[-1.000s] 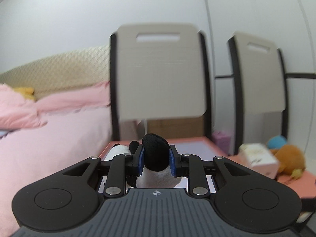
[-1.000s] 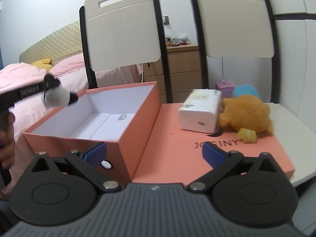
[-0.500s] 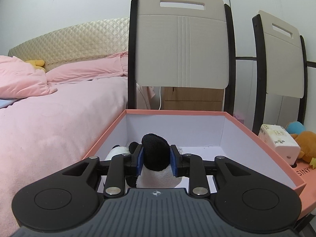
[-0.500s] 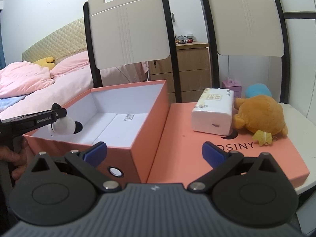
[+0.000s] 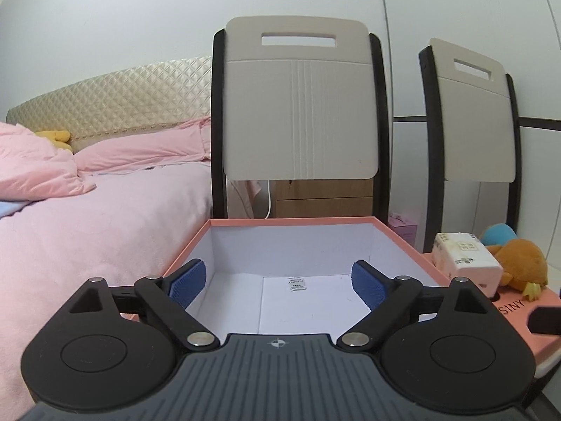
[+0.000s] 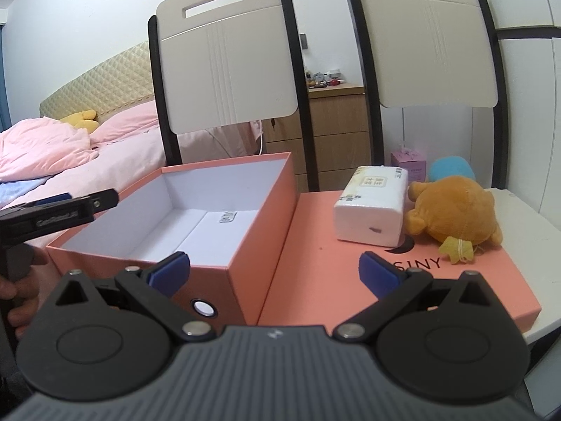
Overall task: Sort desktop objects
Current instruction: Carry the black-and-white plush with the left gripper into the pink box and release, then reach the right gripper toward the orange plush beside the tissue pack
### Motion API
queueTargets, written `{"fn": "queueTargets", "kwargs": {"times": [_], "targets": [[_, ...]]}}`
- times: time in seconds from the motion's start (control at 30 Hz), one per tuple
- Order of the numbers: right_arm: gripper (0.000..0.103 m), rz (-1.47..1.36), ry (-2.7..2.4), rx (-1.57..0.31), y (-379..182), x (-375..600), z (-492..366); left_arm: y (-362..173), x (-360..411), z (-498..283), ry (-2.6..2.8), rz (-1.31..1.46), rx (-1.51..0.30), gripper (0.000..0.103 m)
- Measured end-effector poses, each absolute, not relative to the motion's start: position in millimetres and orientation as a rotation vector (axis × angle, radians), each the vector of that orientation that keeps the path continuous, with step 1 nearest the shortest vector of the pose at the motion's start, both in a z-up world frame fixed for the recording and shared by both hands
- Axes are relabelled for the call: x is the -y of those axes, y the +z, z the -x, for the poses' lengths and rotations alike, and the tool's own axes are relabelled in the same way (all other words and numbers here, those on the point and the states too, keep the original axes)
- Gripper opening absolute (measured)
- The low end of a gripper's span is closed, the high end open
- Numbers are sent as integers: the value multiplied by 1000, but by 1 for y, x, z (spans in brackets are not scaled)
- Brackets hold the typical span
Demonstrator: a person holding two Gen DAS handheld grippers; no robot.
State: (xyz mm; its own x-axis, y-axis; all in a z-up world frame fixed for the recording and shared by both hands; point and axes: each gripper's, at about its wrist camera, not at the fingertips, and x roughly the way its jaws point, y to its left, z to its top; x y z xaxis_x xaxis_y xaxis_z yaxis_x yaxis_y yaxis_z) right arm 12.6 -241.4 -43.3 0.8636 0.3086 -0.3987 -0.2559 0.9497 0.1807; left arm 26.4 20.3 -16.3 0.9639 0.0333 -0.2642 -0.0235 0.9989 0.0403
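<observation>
An open salmon box (image 5: 396, 236) with a white inside stands on the left; it also shows in the right wrist view (image 6: 259, 217). My left gripper (image 5: 278, 282) is open and empty over the box's near end. The panda toy is hidden from both views. My right gripper (image 6: 273, 273) is open and empty in front of the box and the flat salmon lid (image 6: 315, 245). On the lid lie a white tissue pack (image 6: 371, 207) and an orange plush toy (image 6: 455, 214). The left gripper's finger (image 6: 70, 207) shows at the box's left rim.
Two chairs (image 6: 228, 70) stand behind the table. A pink bed (image 5: 87, 210) lies to the left. A wooden dresser (image 6: 336, 133), a small pink box (image 6: 410, 165) and a blue plush (image 6: 452, 172) are at the back right. The white table edge (image 6: 526, 228) runs on the right.
My left gripper opened and let go of the black and white panda toy over the box. The toy is out of sight now. The right gripper stayed open and shifted little.
</observation>
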Motion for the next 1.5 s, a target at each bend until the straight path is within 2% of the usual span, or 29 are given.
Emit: {"fn": "queueTargets", "kwargs": {"times": [0.37, 1.0, 1.5], "targets": [[103, -131, 298, -369, -43, 240, -8, -23, -24, 10, 13, -18, -238, 103], [103, -175, 227, -272, -47, 242, -13, -34, -25, 8, -11, -21, -247, 103], [103, -159, 242, -314, -49, 241, -12, -37, -27, 6, -8, -13, -248, 103]]}}
